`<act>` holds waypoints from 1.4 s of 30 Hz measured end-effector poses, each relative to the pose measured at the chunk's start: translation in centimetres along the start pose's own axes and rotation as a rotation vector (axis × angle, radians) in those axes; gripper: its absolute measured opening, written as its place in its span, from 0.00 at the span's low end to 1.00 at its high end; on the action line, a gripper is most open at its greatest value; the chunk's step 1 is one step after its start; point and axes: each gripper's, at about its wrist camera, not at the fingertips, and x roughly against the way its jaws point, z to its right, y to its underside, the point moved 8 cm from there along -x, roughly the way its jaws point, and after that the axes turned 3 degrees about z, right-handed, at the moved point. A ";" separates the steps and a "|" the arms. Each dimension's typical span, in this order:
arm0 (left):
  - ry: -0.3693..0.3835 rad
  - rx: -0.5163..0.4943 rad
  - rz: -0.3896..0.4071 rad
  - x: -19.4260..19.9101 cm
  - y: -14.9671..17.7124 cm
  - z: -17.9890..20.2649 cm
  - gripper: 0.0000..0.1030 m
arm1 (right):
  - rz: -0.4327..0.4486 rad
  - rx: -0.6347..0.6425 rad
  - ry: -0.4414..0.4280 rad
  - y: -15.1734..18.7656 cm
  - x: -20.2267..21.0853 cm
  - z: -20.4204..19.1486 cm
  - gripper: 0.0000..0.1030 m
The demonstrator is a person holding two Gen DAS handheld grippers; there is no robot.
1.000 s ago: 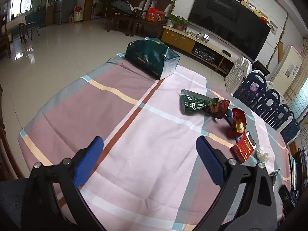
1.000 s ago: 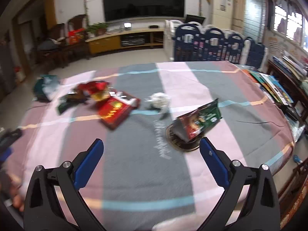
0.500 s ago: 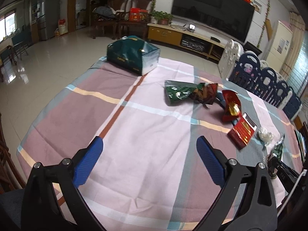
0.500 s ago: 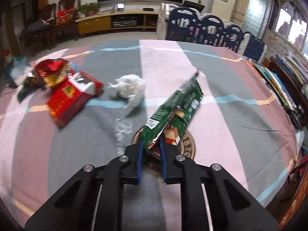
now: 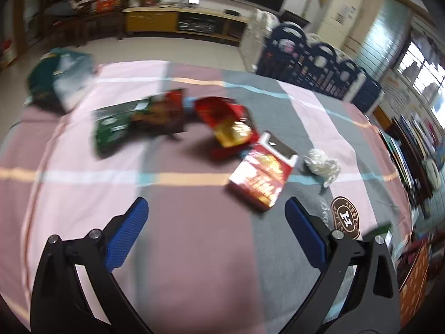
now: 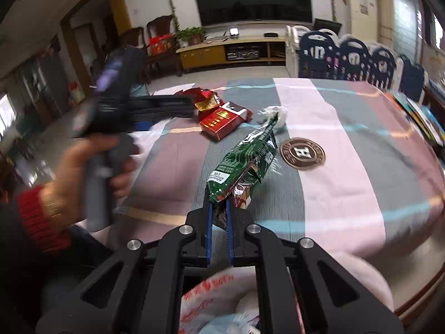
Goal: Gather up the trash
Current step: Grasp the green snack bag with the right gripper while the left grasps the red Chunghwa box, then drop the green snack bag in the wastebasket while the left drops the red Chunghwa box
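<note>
My right gripper (image 6: 219,208) has its jaws closing tight on the lower end of a green snack wrapper (image 6: 244,161), which hangs above the striped tablecloth (image 6: 333,183). My left gripper (image 5: 215,208) is open and empty, low over the cloth, with a red box (image 5: 261,178) just beyond its right finger. Farther back lie a red foil wrapper (image 5: 228,128), a green and dark wrapper (image 5: 133,122) and a crumpled white plastic scrap (image 5: 322,164). In the right wrist view a hand (image 6: 91,161) holds the left gripper (image 6: 144,108) near the red box (image 6: 222,119).
A brown round coaster (image 6: 302,153) lies bare on the cloth right of the held wrapper. A green gift bag (image 5: 58,80) stands at the far left. A white bag with red print (image 6: 222,300) sits under the right gripper at the table's near edge. Blue chairs (image 6: 356,55) line the far side.
The right gripper shut on the green wrapper, lifted it off the coaster and drew back toward the near edge. The left gripper swung right, toward the red box.
</note>
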 end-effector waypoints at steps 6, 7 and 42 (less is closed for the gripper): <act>-0.027 -0.189 -0.031 -4.8 0.1 4.4 0.95 | 0.022 -0.088 0.032 1.3 3.1 2.2 0.09; -0.046 -0.225 -0.019 -5.0 -0.1 4.8 0.95 | 0.020 -0.094 0.032 1.4 3.1 2.5 0.09; 0.123 -0.218 0.103 21.9 12.8 6.4 0.58 | -0.076 -0.022 0.146 7.3 13.7 3.6 0.09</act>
